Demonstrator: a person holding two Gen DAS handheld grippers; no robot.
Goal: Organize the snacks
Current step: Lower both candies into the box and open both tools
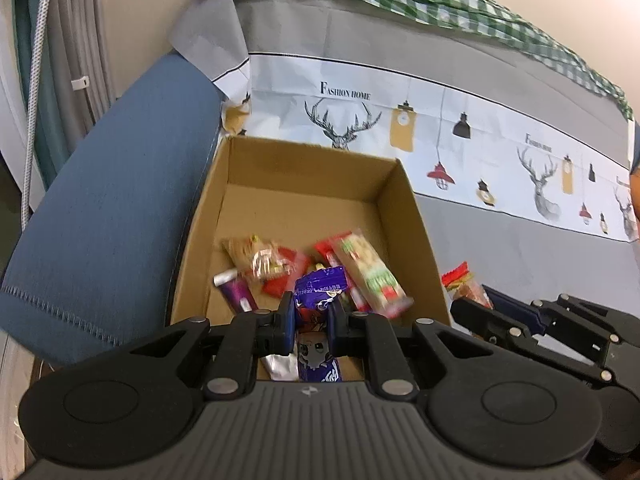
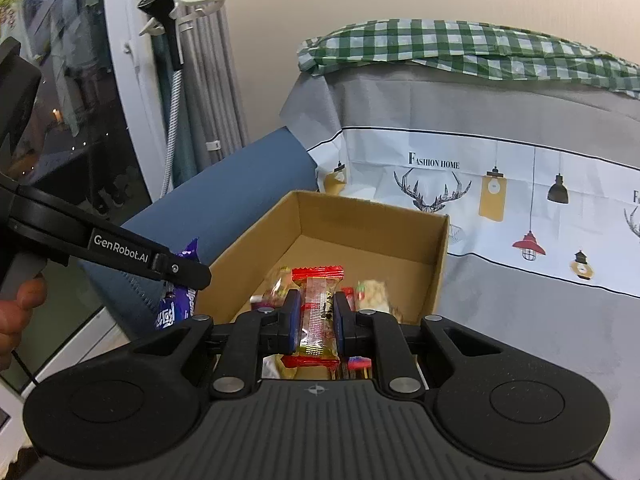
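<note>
We hold our left gripper (image 1: 311, 322) over the near edge of the brown box (image 1: 416, 216). Its two blue fingers (image 1: 286, 320) squeeze a purple snack bag (image 1: 318, 354), which hangs above the box's floor. More snacks lie in the box: a green and red bar (image 1: 370, 272), a clear bag with brown bits (image 1: 256, 254), a red pack (image 1: 286, 276) and a small purple stick (image 1: 236, 290).

Our right gripper (image 2: 316, 318) is just beside the left one, also at the near side of the box. Its fingers are closed tight on a clear snack with red ends (image 2: 318, 312), held up on its end.

The box sits on a gray cloth with deer and lamps (image 1: 500, 248), touching a blue cushion (image 1: 104, 216). A green checked cloth (image 2: 460, 48) lies farther back.
</note>
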